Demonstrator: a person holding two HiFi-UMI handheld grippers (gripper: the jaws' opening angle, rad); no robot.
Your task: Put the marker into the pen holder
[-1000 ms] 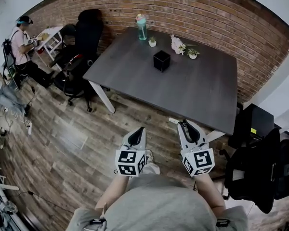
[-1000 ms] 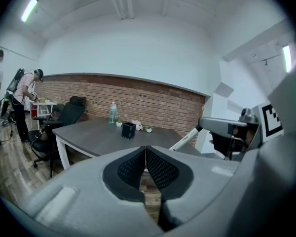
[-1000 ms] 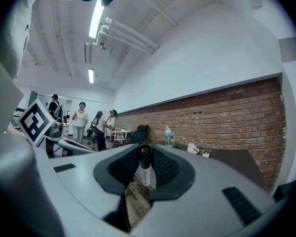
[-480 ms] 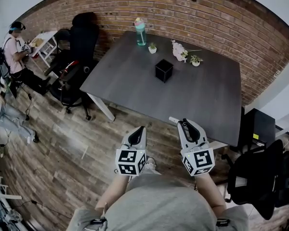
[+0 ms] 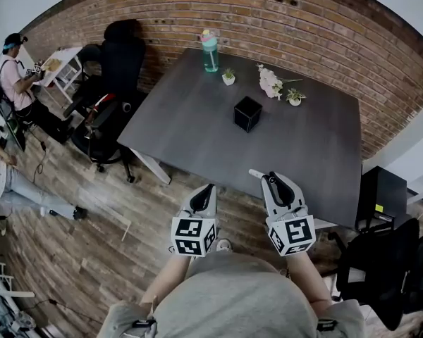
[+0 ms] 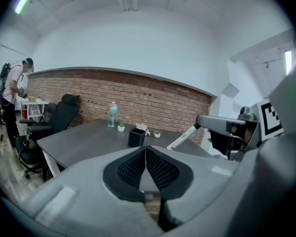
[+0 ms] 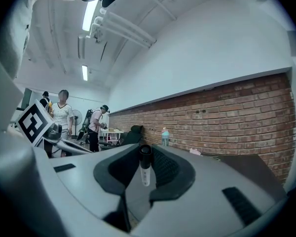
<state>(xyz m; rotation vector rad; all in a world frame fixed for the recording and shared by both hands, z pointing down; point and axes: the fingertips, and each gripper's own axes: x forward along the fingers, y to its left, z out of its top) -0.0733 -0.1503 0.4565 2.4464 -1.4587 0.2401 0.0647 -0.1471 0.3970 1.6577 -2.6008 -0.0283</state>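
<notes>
The task was judged to be at an early stage. The dark table (image 5: 190,118) was only just reached: both grippers were held short of its near edge, over the floor. The black pen holder (image 5: 247,113) stood upright and alone on the far half of the table, well apart from both grippers, and nothing could be seen inside it. The right gripper (image 5: 272,179) was clamped on the marker (image 7: 144,169), which was held crosswise between the pads, its white end sticking out toward the left gripper (image 5: 207,189). The left gripper's pads were pressed together with nothing between them. The grasp was therefore taken as done; the carry to the holder, the lining up over its mouth and the drop were still left.

The room was backed by a brick wall (image 5: 324,20) and floored in wooden planks (image 5: 92,217). 2 office chairs (image 5: 116,62) were parked off the table's far left corner. Along the far edge, a bottle (image 5: 210,50), flowers (image 5: 271,83) and 2 small potted plants (image 5: 228,77) were lined up.
</notes>
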